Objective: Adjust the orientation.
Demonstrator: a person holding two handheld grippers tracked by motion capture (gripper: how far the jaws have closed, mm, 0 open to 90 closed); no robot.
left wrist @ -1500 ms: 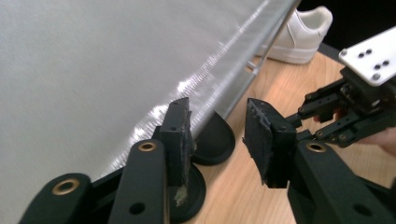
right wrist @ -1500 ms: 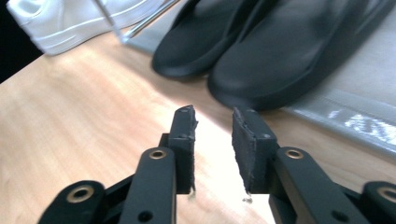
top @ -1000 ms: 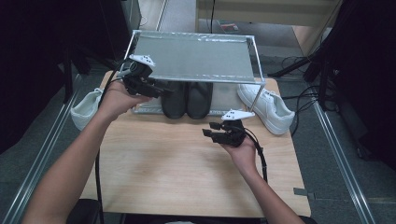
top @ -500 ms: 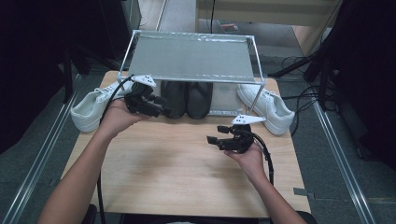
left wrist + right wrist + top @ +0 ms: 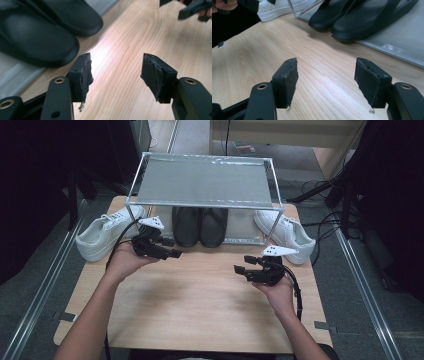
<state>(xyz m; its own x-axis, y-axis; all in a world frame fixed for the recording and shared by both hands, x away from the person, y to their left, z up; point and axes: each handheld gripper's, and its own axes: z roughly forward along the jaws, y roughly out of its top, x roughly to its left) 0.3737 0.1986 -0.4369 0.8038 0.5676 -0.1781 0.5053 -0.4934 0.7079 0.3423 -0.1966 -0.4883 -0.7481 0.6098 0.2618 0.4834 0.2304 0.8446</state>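
Black slippers (image 5: 199,226) sit side by side on the bottom shelf of the wire rack (image 5: 202,182), toes poking toward the wooden table (image 5: 200,305); a white sneaker (image 5: 104,235) rests just left of the rack, another white sneaker (image 5: 284,234) just right; left gripper (image 5: 170,253) hovers right in front of the rack near the slippers, jaws just been opening, spread wide on nothing; right gripper (image 5: 242,270) floats further out from the rack, also freshly spread and empty.
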